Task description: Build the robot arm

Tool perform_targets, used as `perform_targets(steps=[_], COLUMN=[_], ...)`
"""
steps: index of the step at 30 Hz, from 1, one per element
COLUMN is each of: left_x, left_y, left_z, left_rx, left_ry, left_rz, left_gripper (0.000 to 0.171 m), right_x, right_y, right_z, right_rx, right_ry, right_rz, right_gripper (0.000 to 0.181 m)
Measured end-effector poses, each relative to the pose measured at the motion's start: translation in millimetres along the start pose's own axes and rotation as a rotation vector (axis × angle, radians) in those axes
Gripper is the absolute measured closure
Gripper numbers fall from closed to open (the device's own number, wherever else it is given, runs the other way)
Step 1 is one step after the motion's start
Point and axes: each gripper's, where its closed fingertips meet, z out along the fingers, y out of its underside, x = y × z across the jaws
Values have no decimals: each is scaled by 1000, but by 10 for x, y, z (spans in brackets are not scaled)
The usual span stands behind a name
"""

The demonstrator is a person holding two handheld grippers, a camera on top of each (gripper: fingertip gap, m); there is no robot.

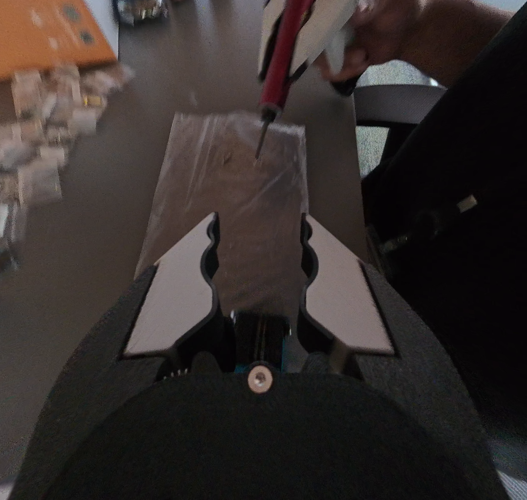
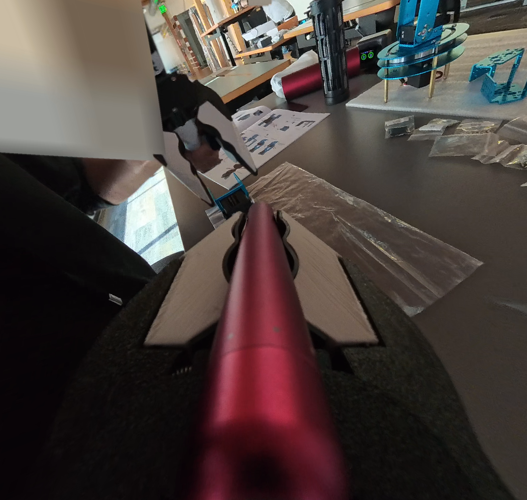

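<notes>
My left gripper (image 1: 259, 215) is open and empty, low over a clear plastic bag (image 1: 233, 172) that lies flat on the dark table (image 1: 142, 229). A small blue and black part (image 1: 261, 335) shows low between the finger bases. My right gripper (image 2: 261, 215) is shut on a red screwdriver (image 2: 262, 300). In the left wrist view the right gripper (image 1: 281, 71) holds the screwdriver (image 1: 278, 58) with its thin tip down on the bag's far end. In the right wrist view the left gripper (image 2: 232, 186) hovers over the blue part (image 2: 228, 201) beside the bag (image 2: 356, 229).
An orange box (image 1: 42, 24) and several small parts bags (image 1: 42, 129) lie at the left. An open booklet (image 2: 273, 132), a black cylinder (image 2: 330, 52), a red cylinder (image 2: 308, 81), a blue frame assembly (image 2: 422, 44) and more bags (image 2: 470, 143) are farther off. The table edge (image 1: 358, 143) borders a person's dark clothing. About 11 cm separates my left fingertips from my right.
</notes>
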Motion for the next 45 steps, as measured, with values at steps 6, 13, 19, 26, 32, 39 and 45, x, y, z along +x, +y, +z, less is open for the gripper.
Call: perform_targets(steps=[6, 13, 19, 26, 32, 39, 45], left_x=[-32, -104, -182, -283, -262, -235, -198], left_y=[-392, -577, -517, -555, -565, -606, -499], left_z=[454, 651, 728, 760, 930, 1094, 1282], left_rx=[36, 41, -37, -57, -102, -135, -150], left_ry=[-227, -461, -510, -569, -605, -622, -563], left_rz=[323, 575, 671, 805, 962, 1062, 975], left_gripper=[123, 142, 151, 152, 152, 152, 151], right_x=[29, 37, 116, 291, 344, 452, 617], right_y=[18, 7, 58, 185, 228, 402, 591], right_z=[78, 147, 32, -478, -647, -393, -436], right_rx=[-41, -20, -42, -177, -337, -523, -609], right_ry=[48, 41, 53, 118, 119, 94, 97], right_rz=[-15, 24, 18, -55, -164, -246, -248], right_gripper=[158, 159, 159, 151, 148, 150, 161])
